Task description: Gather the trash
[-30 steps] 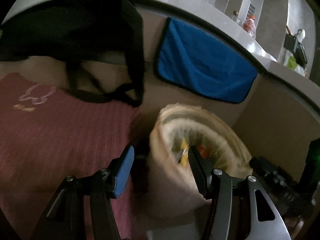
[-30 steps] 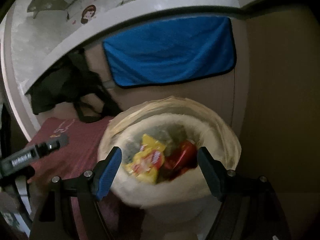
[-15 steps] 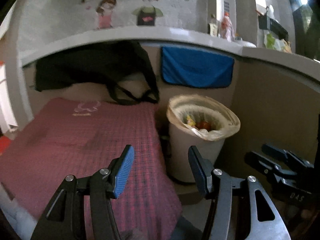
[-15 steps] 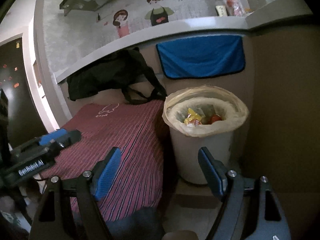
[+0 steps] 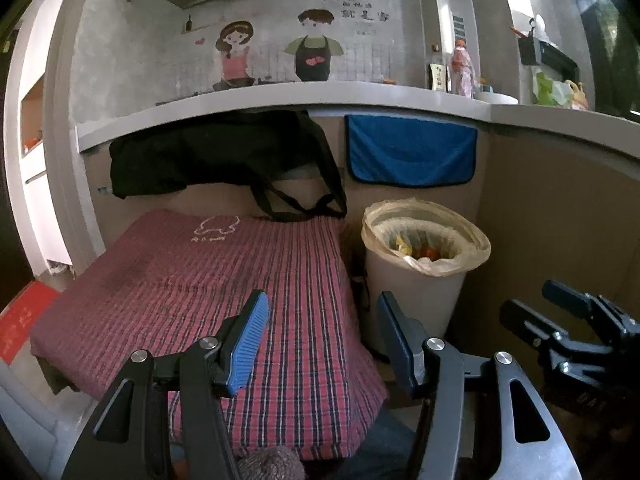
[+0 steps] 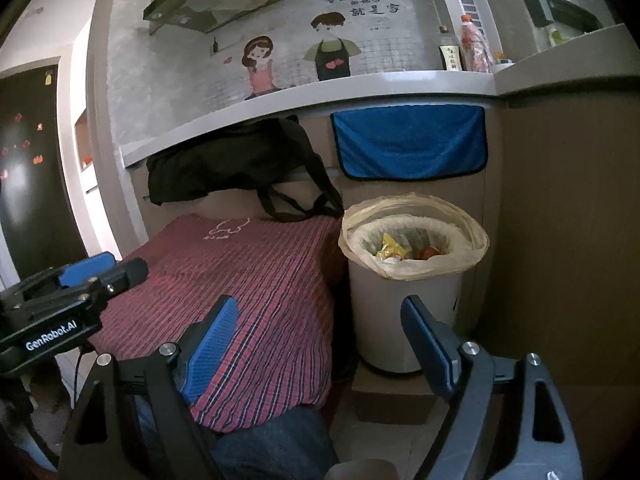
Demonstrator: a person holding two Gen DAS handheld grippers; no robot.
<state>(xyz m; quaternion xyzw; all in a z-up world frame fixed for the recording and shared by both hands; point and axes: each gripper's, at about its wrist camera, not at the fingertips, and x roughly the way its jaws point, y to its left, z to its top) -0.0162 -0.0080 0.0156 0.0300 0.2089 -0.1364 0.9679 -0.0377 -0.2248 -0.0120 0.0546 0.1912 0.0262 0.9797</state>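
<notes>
A red plaid mattress cover [image 5: 208, 280] spreads over a low bed, with the straps of a black tote bag [image 5: 224, 156] drooping onto its far edge. Beside it, a white trash bin [image 5: 412, 292] stands on a low tan step [image 6: 396, 396]. Above, a grey shelf [image 5: 320, 98] carries bottles [image 6: 474, 46].

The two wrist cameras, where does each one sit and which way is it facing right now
Left wrist: sits on the left gripper, looking forward over the red plaid cushion toward the bin; its own open fingers show, and the right gripper at the right edge.
Right wrist: sits on the right gripper, facing the trash bin beside the cushion; its open fingers show, plus the left gripper at the left edge.
Shared: bin with yellow and red trash, cushion, blue cloth, black bag, cartoon wall mural.
</notes>
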